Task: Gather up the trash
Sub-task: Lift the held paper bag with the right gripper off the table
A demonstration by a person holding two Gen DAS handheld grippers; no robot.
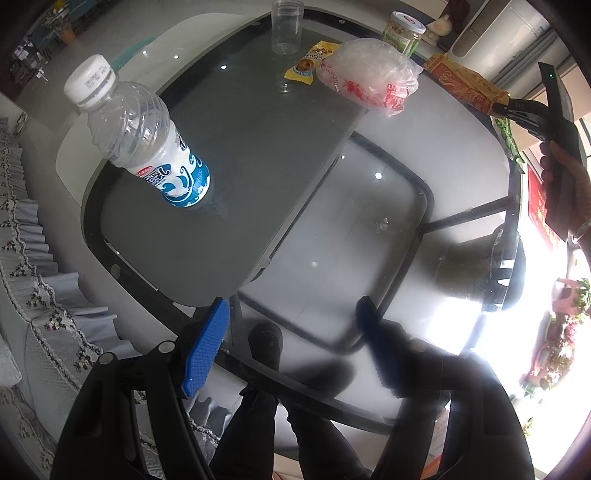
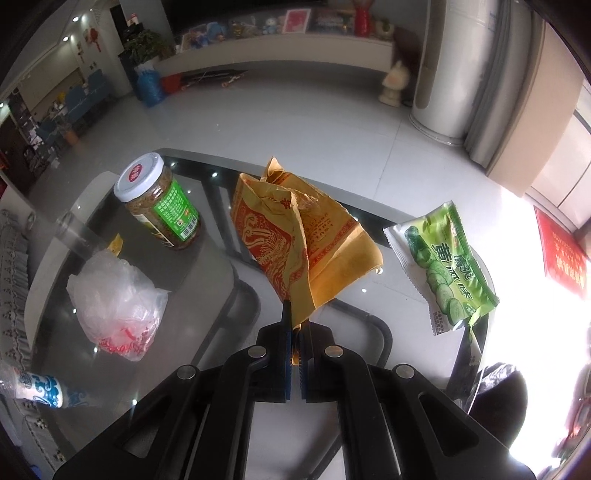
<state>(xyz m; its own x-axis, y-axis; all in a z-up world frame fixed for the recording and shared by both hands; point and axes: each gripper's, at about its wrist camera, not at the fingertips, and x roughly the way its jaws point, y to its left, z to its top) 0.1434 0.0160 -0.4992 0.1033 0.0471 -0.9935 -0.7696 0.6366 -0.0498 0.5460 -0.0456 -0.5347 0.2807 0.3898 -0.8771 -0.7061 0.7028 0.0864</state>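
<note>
My right gripper [image 2: 295, 332] is shut on the lower corner of a crumpled yellow paper bag with red print [image 2: 295, 243], which hangs lifted above the glass table [image 2: 369, 295]. From the left wrist the same bag [image 1: 465, 88] shows at the far right, pinched by that gripper [image 1: 498, 109]. A green cucumber-flavour snack packet [image 2: 443, 266] lies to the right of the bag. To its left lie a crumpled clear plastic bag with red print [image 2: 114, 302] and a small yellow wrapper [image 1: 312, 61]. My left gripper [image 1: 291, 328] hangs open over the table's near edge, holding nothing.
A plastic bottle with a blue-white label [image 1: 147, 140] stands at the left. A jar with a green label [image 2: 162, 203] and an empty clear cup [image 1: 286, 26] stand at the far side. A frilled sofa cover [image 1: 33, 295] borders the left. A person's dark shoe [image 1: 266, 341] shows below the glass.
</note>
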